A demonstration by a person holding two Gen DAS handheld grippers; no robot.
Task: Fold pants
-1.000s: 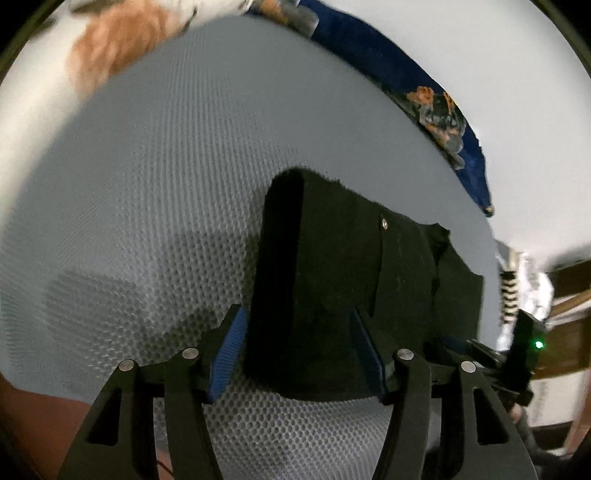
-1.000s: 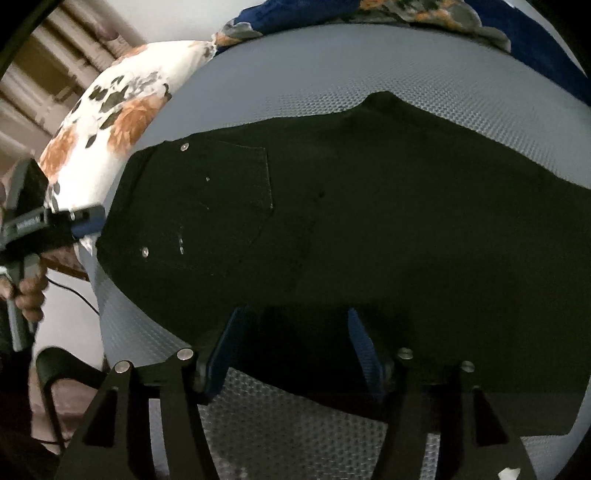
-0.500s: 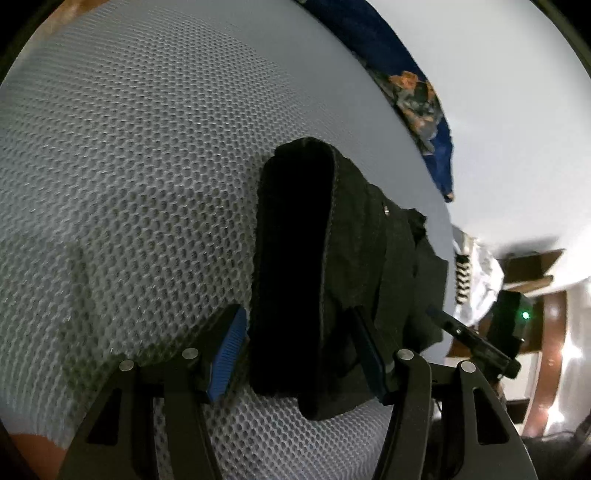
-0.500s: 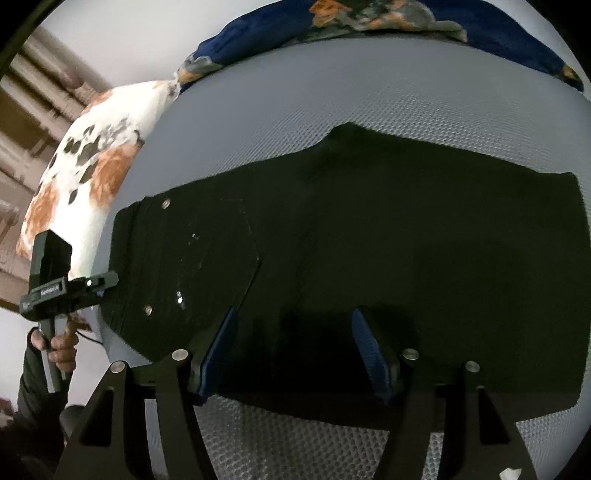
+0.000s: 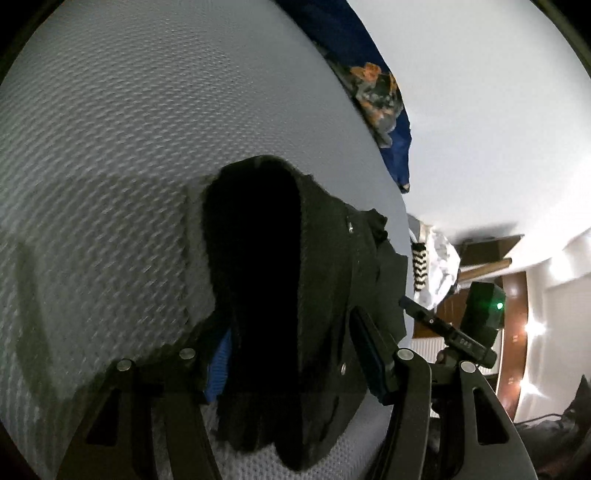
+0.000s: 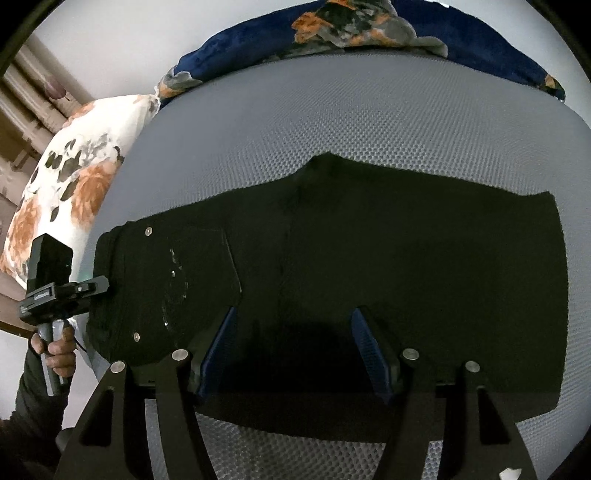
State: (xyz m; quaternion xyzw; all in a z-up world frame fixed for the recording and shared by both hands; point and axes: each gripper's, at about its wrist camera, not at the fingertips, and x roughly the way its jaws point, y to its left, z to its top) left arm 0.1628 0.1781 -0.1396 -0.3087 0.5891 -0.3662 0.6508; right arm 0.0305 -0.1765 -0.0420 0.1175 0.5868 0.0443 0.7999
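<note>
The black pants (image 6: 369, 266) lie folded flat on a grey mesh bed surface (image 6: 369, 122), waist and back pocket to the left, leg end to the right. My right gripper (image 6: 293, 350) is open, its blue-padded fingers wide apart just above the near edge of the pants. In the left wrist view the pants (image 5: 288, 295) show end-on as a dark folded stack. My left gripper (image 5: 295, 358) is open, fingers straddling the near end of the pants. The left gripper also shows in the right wrist view (image 6: 59, 291) at the waist end.
A floral white and orange pillow (image 6: 62, 184) lies at the left of the bed. A dark blue floral blanket (image 6: 332, 33) runs along the far edge. The right gripper's body (image 5: 472, 321) shows past the bed's right edge, with wooden furniture behind.
The left gripper has dropped closer to the pants' end and tilted, so the stack looks taller. The right gripper has pulled back and up, showing the whole folded pants.
</note>
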